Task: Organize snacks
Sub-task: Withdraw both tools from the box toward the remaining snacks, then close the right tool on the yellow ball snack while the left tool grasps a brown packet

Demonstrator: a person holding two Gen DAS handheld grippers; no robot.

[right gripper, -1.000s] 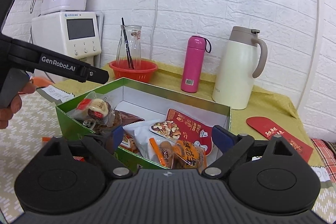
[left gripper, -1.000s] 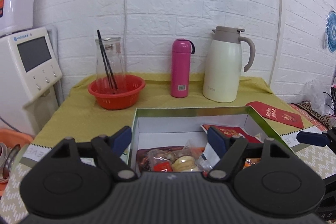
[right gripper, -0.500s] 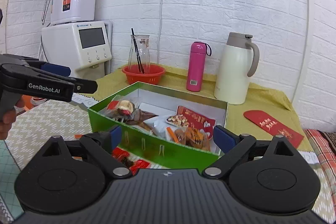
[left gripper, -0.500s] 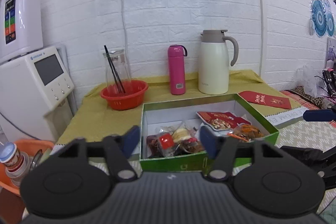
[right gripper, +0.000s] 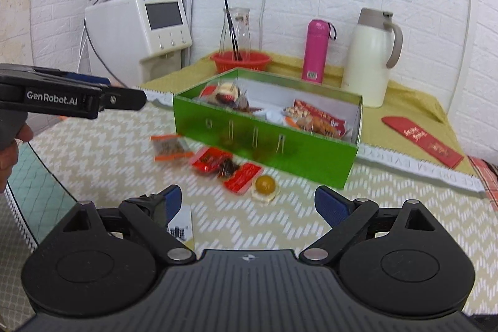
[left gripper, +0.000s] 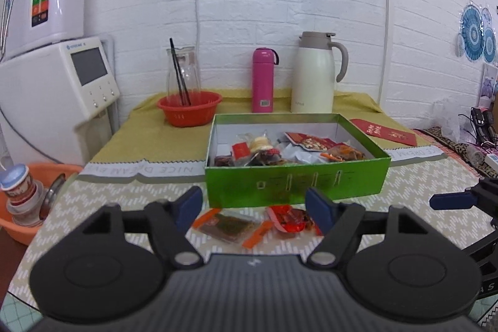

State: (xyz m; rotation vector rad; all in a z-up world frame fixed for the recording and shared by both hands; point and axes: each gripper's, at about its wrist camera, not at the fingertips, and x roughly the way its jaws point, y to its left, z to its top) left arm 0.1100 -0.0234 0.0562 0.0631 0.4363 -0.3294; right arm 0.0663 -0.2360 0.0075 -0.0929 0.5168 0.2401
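Note:
A green box (left gripper: 295, 185) stands open on the patterned cloth, with several snack packets (left gripper: 255, 148) inside. In front of it lie an orange-edged packet (left gripper: 228, 226) and a red packet (left gripper: 291, 220). My left gripper (left gripper: 253, 206) hovers just short of these two; its jaws are opening and nothing is between them. From the right wrist view the box (right gripper: 264, 142) has the orange-edged packet (right gripper: 169, 147), red packets (right gripper: 214, 161) and a round yellow sweet (right gripper: 264, 185) before it. My right gripper (right gripper: 251, 203) is open and empty, hanging over the cloth near the sweet.
Behind the box stand a red basket (left gripper: 190, 111) with a glass carafe, a pink bottle (left gripper: 263, 80) and a cream jug (left gripper: 314, 73). A red envelope (left gripper: 384, 131) lies to the right. A white dispenser (left gripper: 59, 83) and an orange basin (left gripper: 18, 207) are on the left.
Both grippers have drawn back from over the box toward the near side of the table. The loose packets in front of the box have come into view. The left jaws narrowed, then widened again.

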